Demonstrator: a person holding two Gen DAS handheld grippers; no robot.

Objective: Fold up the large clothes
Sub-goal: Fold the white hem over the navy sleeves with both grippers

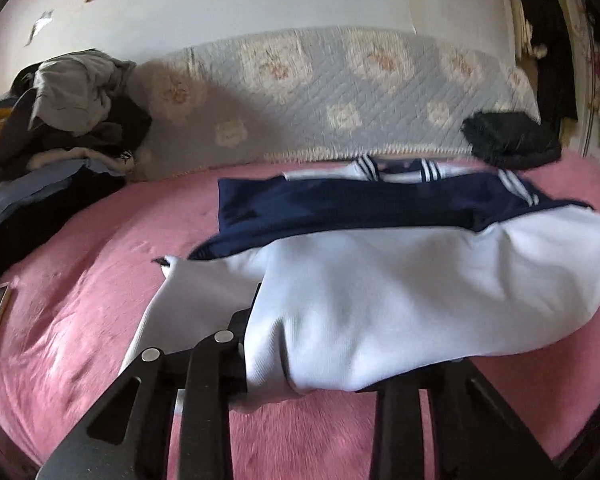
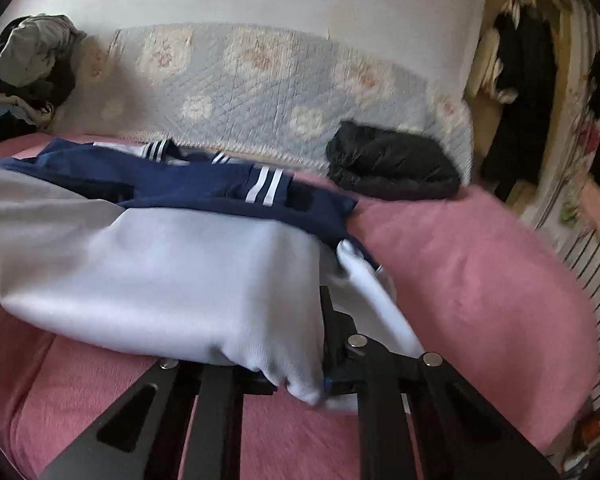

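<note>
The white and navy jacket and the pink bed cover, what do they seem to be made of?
The jacket looks like smooth knit sportswear fabric, probably polyester: faint ribbed weave, slight sheen, soft drape. The bed cover looks like fuzzy fleece or plush: matte, with a brushed nap. Both are guesses from looks alone.

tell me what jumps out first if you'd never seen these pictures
The white and navy jacket fills the middle of the pink bedspread, its near white hem bunched up and pinched at each corner by the left gripper and the right gripper. Behind it, a black garment lies against the floral quilt, and a heap of clothes sits far left.
</note>
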